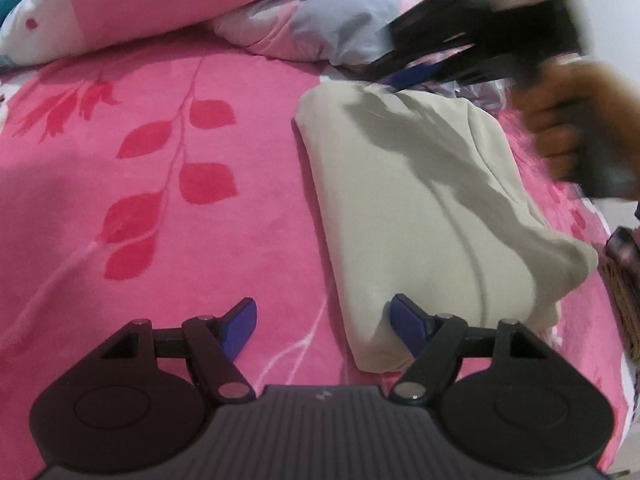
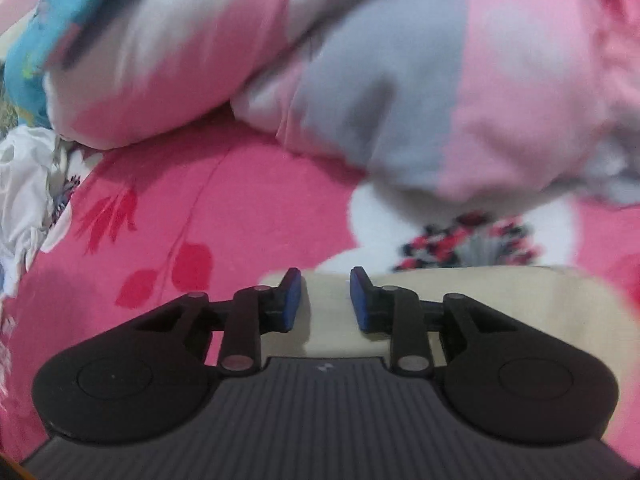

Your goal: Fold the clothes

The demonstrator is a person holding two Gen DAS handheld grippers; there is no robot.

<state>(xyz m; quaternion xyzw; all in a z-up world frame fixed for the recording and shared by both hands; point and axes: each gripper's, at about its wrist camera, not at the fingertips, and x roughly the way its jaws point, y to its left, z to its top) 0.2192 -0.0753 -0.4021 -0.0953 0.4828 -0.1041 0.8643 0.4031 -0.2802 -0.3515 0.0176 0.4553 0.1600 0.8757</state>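
Note:
A cream garment (image 1: 424,208) lies folded into a narrow rectangle on the pink floral bedsheet (image 1: 160,184). My left gripper (image 1: 324,320) is open and empty at the garment's near left corner, with its right pad touching the cloth edge. In the left wrist view my right gripper (image 1: 416,74), blurred by motion, hovers over the garment's far end with its pads close together. In the right wrist view the right gripper (image 2: 325,296) is open with a narrow gap, empty, just above the cream garment (image 2: 520,312).
A bunched pink, white and grey duvet (image 1: 256,12) lies along the far side of the bed. White crumpled cloth (image 2: 24,184) and teal fabric (image 2: 36,52) sit at the far left. The bed's right edge (image 1: 616,320) is near the garment.

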